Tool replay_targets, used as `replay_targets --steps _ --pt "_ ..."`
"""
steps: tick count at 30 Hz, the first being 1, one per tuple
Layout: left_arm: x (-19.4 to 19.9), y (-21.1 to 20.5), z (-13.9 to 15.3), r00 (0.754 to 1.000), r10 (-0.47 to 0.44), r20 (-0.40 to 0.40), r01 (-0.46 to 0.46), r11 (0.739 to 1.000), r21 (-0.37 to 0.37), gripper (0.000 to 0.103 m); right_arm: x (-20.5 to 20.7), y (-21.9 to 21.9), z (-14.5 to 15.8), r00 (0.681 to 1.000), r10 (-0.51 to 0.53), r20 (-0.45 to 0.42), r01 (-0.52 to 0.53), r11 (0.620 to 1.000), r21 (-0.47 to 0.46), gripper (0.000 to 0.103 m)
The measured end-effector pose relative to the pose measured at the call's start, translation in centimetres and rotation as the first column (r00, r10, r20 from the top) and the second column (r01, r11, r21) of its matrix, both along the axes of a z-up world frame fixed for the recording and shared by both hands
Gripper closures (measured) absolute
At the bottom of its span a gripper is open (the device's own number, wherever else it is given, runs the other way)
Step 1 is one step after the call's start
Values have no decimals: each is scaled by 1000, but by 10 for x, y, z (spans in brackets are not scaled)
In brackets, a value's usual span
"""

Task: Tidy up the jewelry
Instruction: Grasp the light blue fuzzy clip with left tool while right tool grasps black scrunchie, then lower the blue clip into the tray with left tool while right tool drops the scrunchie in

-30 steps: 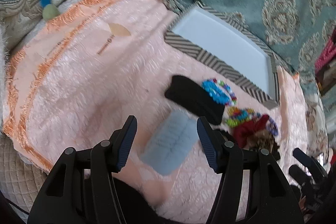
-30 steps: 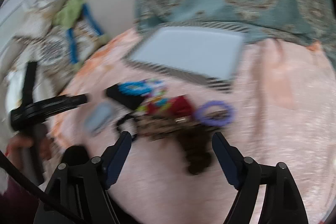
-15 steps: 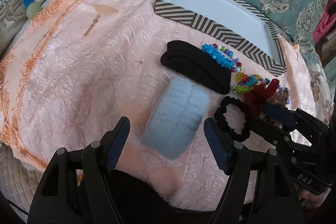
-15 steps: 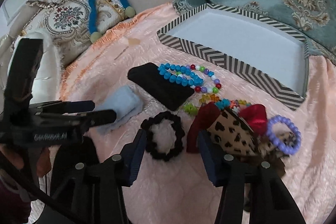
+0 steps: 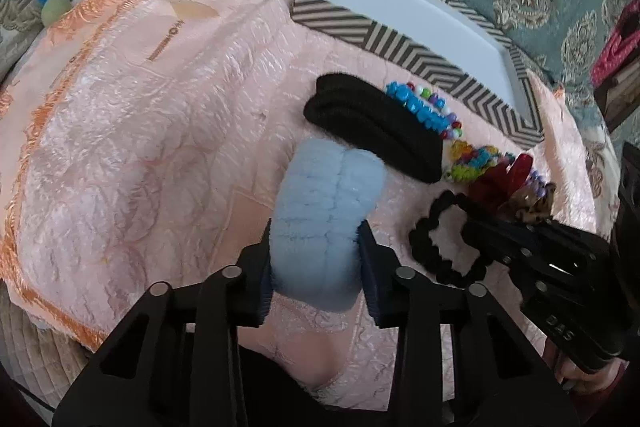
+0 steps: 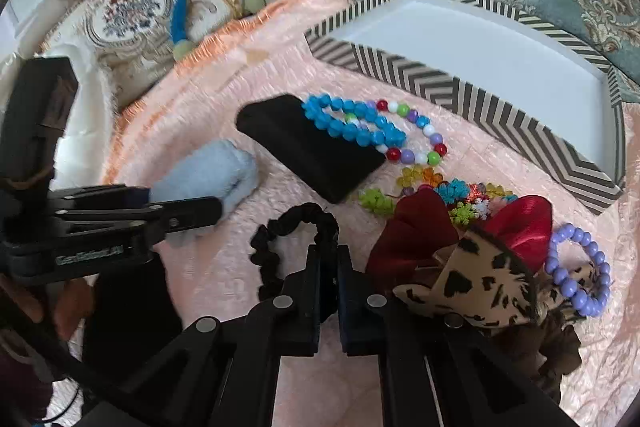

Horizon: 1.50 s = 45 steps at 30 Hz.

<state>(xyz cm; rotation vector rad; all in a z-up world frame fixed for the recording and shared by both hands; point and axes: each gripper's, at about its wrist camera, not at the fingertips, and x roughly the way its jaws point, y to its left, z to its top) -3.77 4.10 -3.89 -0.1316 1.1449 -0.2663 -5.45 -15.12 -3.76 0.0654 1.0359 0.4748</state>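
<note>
Now my left hand-held gripper (image 5: 316,259) is closing on the blue band (image 5: 328,211) and my right (image 6: 329,291) pinches the black scrunchie (image 6: 294,227), both on the bed, where thin elastic could slip out mid-lift toward the tray (image 6: 472,95).

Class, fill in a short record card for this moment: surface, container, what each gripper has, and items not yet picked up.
Surface: pink cloth
Container: striped tray, nothing seen inside
Left gripper: jaws closing, pads pressing the blue fluffy band
Right gripper: shut on the black scrunchie
Loose items: black headband, blue bead bracelet, purple bead bracelet, red scrunchie
</note>
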Motion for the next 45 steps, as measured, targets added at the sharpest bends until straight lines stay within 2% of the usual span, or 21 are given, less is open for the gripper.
replay_targets --steps 4,12,17,24,29,38,45 --pt "-4 2 18 999 4 43 -4 1000 -4 74 -12 -8 21 999 -15 37 14 999 51 97" --pt "-2 -8 49 993 -10 118 11 1000 -6 74 -21 -24 62 991 -67 113 57 994 92 97" --pt "15 -21 67 987 -23 159 23 1000 0 74 -15 -46 80 980 -131 151 118 989 94 97" --pt "65 -47 79 981 -27 193 23 1000 21 74 13 -85 89 950 -258 176 247 966 82 97" --pt "109 -65 72 980 -27 198 15 998 59 74 46 -108 83 933 -318 169 313 948 61 97" --pt "174 -89 41 985 -32 171 10 992 129 74 96 -125 54 929 -351 118 349 936 39 97" --pt "204 -92 2 996 -17 88 2 985 170 74 112 -137 21 931 -360 56 359 933 17 97"
